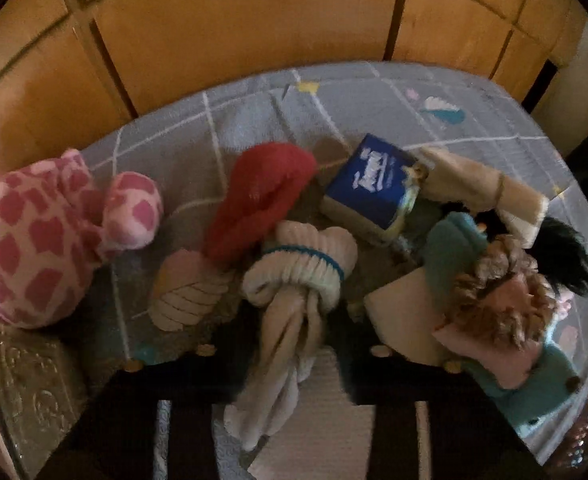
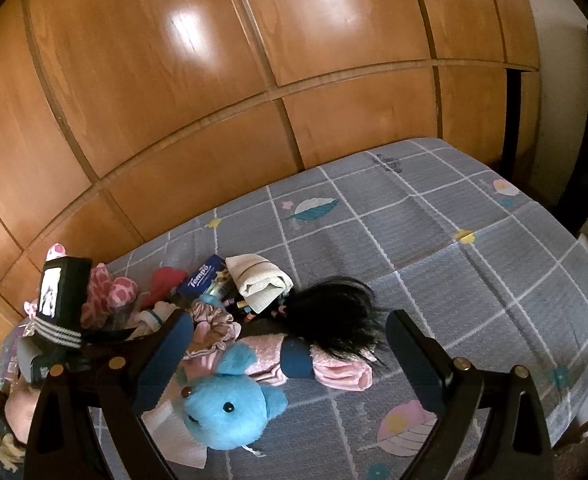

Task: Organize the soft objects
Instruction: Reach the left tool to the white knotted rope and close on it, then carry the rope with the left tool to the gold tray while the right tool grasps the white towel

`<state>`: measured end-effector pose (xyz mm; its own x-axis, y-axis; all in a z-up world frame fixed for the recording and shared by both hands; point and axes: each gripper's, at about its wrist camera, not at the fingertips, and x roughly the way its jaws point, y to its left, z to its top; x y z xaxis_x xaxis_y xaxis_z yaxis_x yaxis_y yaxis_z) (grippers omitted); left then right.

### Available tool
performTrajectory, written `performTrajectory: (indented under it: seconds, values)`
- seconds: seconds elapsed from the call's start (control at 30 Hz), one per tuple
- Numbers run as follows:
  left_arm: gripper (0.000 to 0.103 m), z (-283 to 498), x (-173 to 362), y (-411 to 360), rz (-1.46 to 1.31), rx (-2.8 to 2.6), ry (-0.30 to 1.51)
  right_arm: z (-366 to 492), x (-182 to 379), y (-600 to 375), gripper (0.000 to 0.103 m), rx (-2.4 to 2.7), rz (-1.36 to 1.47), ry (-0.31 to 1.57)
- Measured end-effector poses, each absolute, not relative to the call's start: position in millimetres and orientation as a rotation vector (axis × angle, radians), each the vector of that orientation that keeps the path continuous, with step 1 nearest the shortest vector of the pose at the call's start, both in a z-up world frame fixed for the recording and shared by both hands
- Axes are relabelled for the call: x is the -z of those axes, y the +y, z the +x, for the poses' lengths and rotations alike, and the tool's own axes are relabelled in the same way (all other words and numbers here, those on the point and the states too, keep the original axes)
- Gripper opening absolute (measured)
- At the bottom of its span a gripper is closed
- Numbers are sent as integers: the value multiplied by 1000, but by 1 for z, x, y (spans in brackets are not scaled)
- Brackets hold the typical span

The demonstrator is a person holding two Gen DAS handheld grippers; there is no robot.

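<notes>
Through my left wrist camera, my left jaws (image 1: 294, 364) are closed on a rolled pair of white socks (image 1: 294, 280) with a teal band; the loose ends of the socks hang down between my two dark fingers (image 1: 182, 420). Just to the left of the jaws lies a pale striped sock (image 1: 186, 296), and above that a red fuzzy sock (image 1: 262, 196). Far to the left sits a pink-and-white spotted plush (image 1: 42, 236). Ahead and a little right of the jaws lies a blue tissue pack (image 1: 374, 184), touching a folded beige cloth (image 1: 478, 188). To the right is a tangle of a teal plush (image 1: 454, 248), a brownish scrunchie (image 1: 506, 300) and black hair (image 1: 566, 256). Everything rests on the grey checked bed (image 1: 374, 108), with a wooden wardrobe (image 1: 254, 40) behind.

Through my right wrist camera, my right jaws (image 2: 290, 344) stand wide open and hold nothing. Between the fingers, lower down, lies a blue plush (image 2: 226, 408), on pink cloth (image 2: 334, 372). Black doll hair (image 2: 334, 316) spreads between the fingertips. Beyond the left finger (image 2: 166, 360) I see the left gripper's body (image 2: 62, 292), down in the pile, beside the tissue pack (image 2: 200, 280) and the beige cloth (image 2: 262, 280). To the right of the jaws the bed (image 2: 474, 260) is bare.
</notes>
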<state>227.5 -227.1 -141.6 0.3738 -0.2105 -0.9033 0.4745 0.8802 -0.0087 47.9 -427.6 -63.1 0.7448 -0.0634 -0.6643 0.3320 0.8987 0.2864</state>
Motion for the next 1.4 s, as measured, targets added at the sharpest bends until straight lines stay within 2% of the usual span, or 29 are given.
performTrajectory:
  seconds: [0.1, 0.23, 0.37, 0.57, 0.73, 0.9, 0.93, 1.0, 1.2, 1.4]
  values:
    - [31, 211, 123, -214, 200, 494, 1067, 49, 64, -430, 95, 216, 422, 702]
    - [31, 185, 99, -197, 171, 507, 1001, 49, 62, -422, 84, 129, 415, 692]
    - [31, 169, 78, -180, 109, 511, 974, 55, 60, -386, 67, -80, 317, 728]
    - [31, 150, 53, -160, 79, 524, 932, 60, 77, -308, 66, -406, 137, 881]
    - [31, 145, 41, -147, 56, 529, 905, 84, 113, -295, 66, -351, 329, 1046]
    - [31, 152, 26, -139, 38, 548, 888, 99, 145, -300, 65, -109, 462, 1101]
    - [31, 155, 24, -139, 37, 549, 886, 101, 151, -301, 59, -79, 480, 1101]
    - [31, 166, 17, -134, 27, 533, 869, 102, 157, -303, 25, 19, 454, 1092]
    - [31, 199, -18, -81, -104, 458, 798, 98, 162, -305, 21, 21, 416, 1069]
    - [31, 224, -46, 10, -183, 282, 729, 96, 159, -294, 21, 16, 344, 1057]
